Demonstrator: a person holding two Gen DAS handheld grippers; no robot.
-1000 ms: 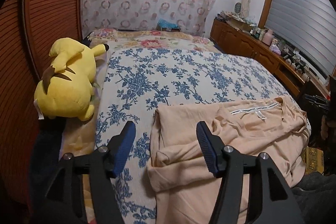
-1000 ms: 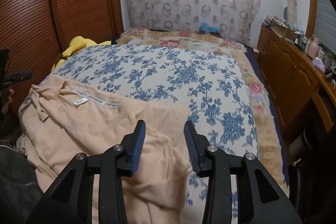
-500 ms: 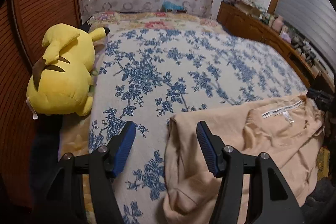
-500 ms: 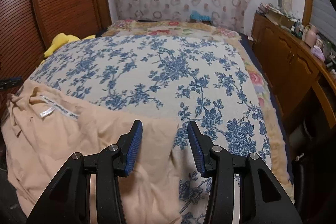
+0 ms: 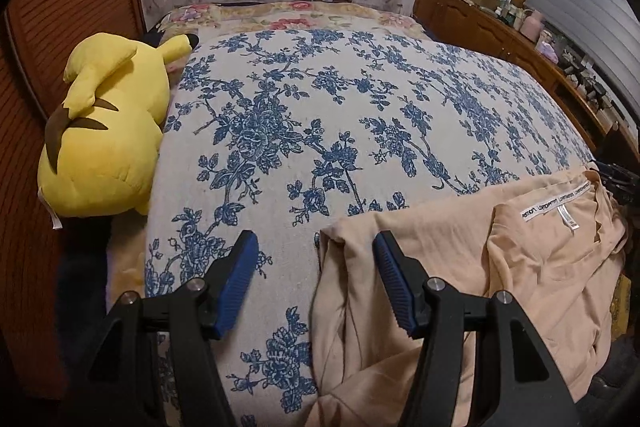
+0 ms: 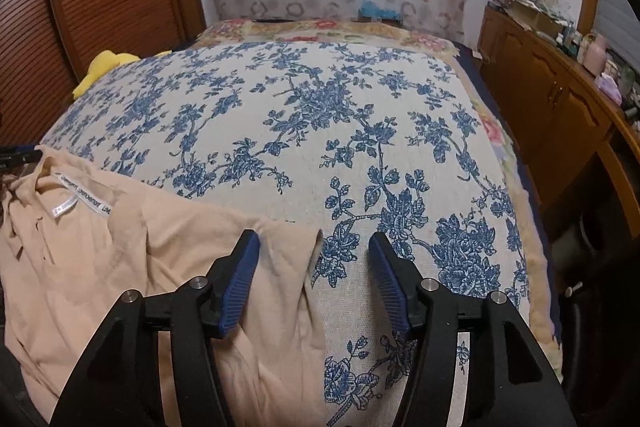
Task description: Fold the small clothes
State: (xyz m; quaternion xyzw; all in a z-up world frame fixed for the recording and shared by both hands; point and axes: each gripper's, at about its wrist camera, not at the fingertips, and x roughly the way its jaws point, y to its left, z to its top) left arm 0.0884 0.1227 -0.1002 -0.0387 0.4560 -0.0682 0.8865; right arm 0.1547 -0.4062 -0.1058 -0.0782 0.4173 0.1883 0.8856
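Observation:
A peach garment lies crumpled at the near edge of the bed, its white neck label facing up. My left gripper hovers open over the garment's left corner, and the pads do not press the cloth. In the right wrist view the same garment spreads to the left, label at its far side. My right gripper straddles the garment's right corner. Its jaws are opening, with the cloth edge lying loose between them.
A blue-flowered blanket covers the bed. A yellow plush toy lies along the left side by the slatted wooden wall. A wooden dresser with small items runs along the right.
Both grippers sank toward the bed's near edge. The garment went from bunched and lifted to lying flatter. The right jaws widened off the cloth; the left stayed equally wide.

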